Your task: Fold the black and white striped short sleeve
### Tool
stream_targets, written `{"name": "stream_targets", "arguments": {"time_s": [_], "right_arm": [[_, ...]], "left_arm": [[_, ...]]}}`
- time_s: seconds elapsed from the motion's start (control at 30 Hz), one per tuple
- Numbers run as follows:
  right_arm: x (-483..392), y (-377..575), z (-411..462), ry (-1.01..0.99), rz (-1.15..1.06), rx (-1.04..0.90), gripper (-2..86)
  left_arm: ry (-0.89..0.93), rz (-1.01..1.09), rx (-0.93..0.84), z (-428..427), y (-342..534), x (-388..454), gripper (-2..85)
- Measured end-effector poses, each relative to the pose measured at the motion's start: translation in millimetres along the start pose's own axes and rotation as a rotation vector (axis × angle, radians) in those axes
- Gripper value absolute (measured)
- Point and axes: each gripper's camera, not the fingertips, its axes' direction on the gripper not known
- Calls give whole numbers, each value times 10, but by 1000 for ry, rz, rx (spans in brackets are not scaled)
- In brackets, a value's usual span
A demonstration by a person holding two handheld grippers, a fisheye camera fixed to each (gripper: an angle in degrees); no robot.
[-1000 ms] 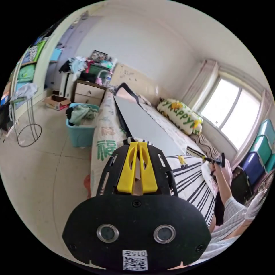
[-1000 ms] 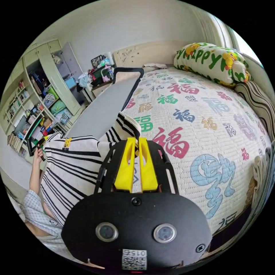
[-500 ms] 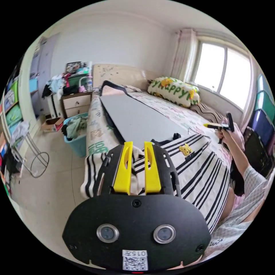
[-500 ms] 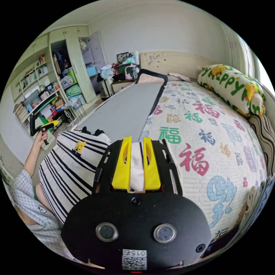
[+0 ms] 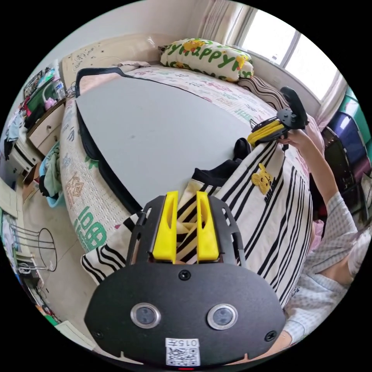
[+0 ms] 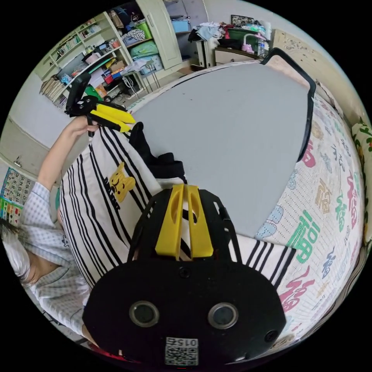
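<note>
The black and white striped short sleeve shirt point(image 5: 271, 217) point(image 6: 97, 201) has a yellow bear patch and a black collar. It lies over the near edge of a grey board point(image 5: 155, 124) and hangs down in front of the person. My left gripper point(image 5: 187, 193) is at one shoulder, its jaws apart with a striped fold lying between them. The right gripper view shows that left gripper point(image 6: 131, 124) too, fingers spread at the shirt's top edge. My right gripper point(image 6: 186, 188) is shut on the other shoulder. It appears in the left gripper view as the right gripper point(image 5: 250, 139).
The grey board point(image 6: 240, 128) rests on a bed with a printed cover point(image 6: 329, 201) and a green-lettered pillow point(image 5: 205, 58). A person's sleeve point(image 5: 333, 217) is close on the shirt's far side. A blue bin point(image 5: 48, 178) and nightstand point(image 5: 42, 128) stand beside the bed.
Both grippers came down onto the shirt's shoulders and the views tipped toward the board. The right jaws closed on the cloth. The left jaws kept the same gap.
</note>
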Motion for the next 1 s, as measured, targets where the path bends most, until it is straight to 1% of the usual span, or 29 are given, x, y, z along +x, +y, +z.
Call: {"name": "stream_targets", "arguments": {"time_s": [0.07, 0.1, 0.13, 0.17, 0.2, 0.27, 0.37, 0.43, 0.53, 0.6, 0.63, 0.67, 0.73, 0.8, 0.9, 1.0], "right_arm": [[-30, -65, 3, 22, -43, -28, -7], [-35, -85, 1, 41, -42, -32, -7], [-49, -124, -14, 100, -36, -30, -9], [-65, -164, -46, 168, -32, -11, -9], [-70, -185, -69, 205, -27, 6, -10], [-30, -294, -176, 321, 29, 86, -10], [73, -466, -282, 398, 114, 200, -10], [144, -590, -267, 435, 152, 239, -10], [272, -796, -46, 447, 195, 215, -8], [315, -895, 180, 456, 182, 146, -6], [359, -940, 346, 445, 169, 67, -3], [389, -937, 413, 447, 172, 44, 2], [417, -834, 308, 446, 182, 103, 18], [540, -669, 134, 440, 223, 108, 39], [797, -187, -213, 370, 283, 123, 71], [1030, 456, -451, 364, 352, 123, 86]], "left_arm": [[26, 6, -44, 19, -51, -33, 17], [28, 4, -50, 20, -65, -39, 13], [-8, 5, -48, 4, -93, -31, 7], [-66, 6, -21, -43, -126, -18, 3], [-87, 4, -1, -75, -147, -16, 2], [-132, -38, 100, -224, -261, -69, -1], [-240, -114, 233, -371, -434, -168, -1], [-290, -160, 281, -373, -537, -245, -1], [-365, -211, 311, -233, -661, -366, 2], [-368, -232, 298, -94, -714, -440, 8], [-342, -244, 249, 22, -757, -512, 17], [-326, -258, 189, 111, -791, -583, 33], [-336, -249, 155, 119, -779, -624, 58], [-351, -222, 180, -22, -700, -614, 66], [-322, -197, 254, -386, -484, -600, 70], [-283, -183, 243, -671, -240, -593, 76]]}}
